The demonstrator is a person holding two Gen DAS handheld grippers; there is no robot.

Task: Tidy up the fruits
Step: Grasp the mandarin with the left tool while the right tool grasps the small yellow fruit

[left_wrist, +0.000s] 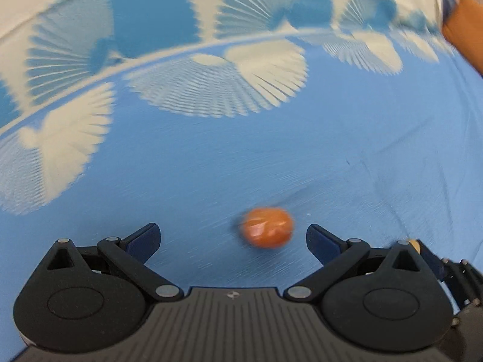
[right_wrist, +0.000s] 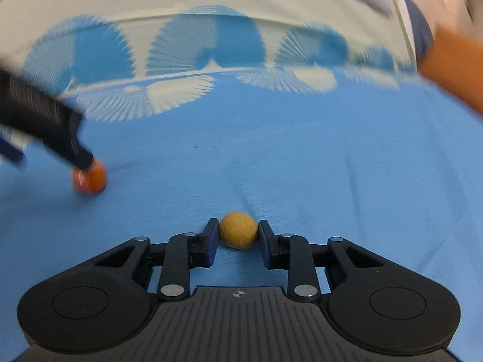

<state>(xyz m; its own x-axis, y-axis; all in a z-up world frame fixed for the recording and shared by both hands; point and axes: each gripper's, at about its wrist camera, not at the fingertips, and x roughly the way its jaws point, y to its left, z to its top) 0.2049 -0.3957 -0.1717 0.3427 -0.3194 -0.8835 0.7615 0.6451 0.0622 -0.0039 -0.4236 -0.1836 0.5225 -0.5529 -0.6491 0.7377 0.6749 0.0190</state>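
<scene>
Fruits sit on my blue cloth point(right_wrist: 302, 157) with its white fan shapes. I see two of them. One is a small yellow ball fruit point(right_wrist: 238, 230), a bit rough on its skin. My right gripper point(right_wrist: 238, 235) is pinching it, one blue pad on each side, and the fruit touches the cloth. In my left view only a tiny bit of this yellow fruit point(left_wrist: 414, 245) peeks out behind the black arm of my left tool, so most of it is hidden there.

The other is an orange fruit point(left_wrist: 267, 226), round and shiny. It is blurry, so I cannot tell what kind it is. It lies on the cloth just ahead of my left gripper point(left_wrist: 232, 238), nearer the right finger. That gripper is spread wide and the pads do not touch the fruit. From my right view the left gripper is a dark smear at the left edge, cut off by the picture, and its tip covers the top of the orange fruit point(right_wrist: 89, 179).

An orange thing point(right_wrist: 452, 66) at the far right edge is cut off and blurry. I cannot tell what it is.

I find no words to read, only a small round mark on each tool.
</scene>
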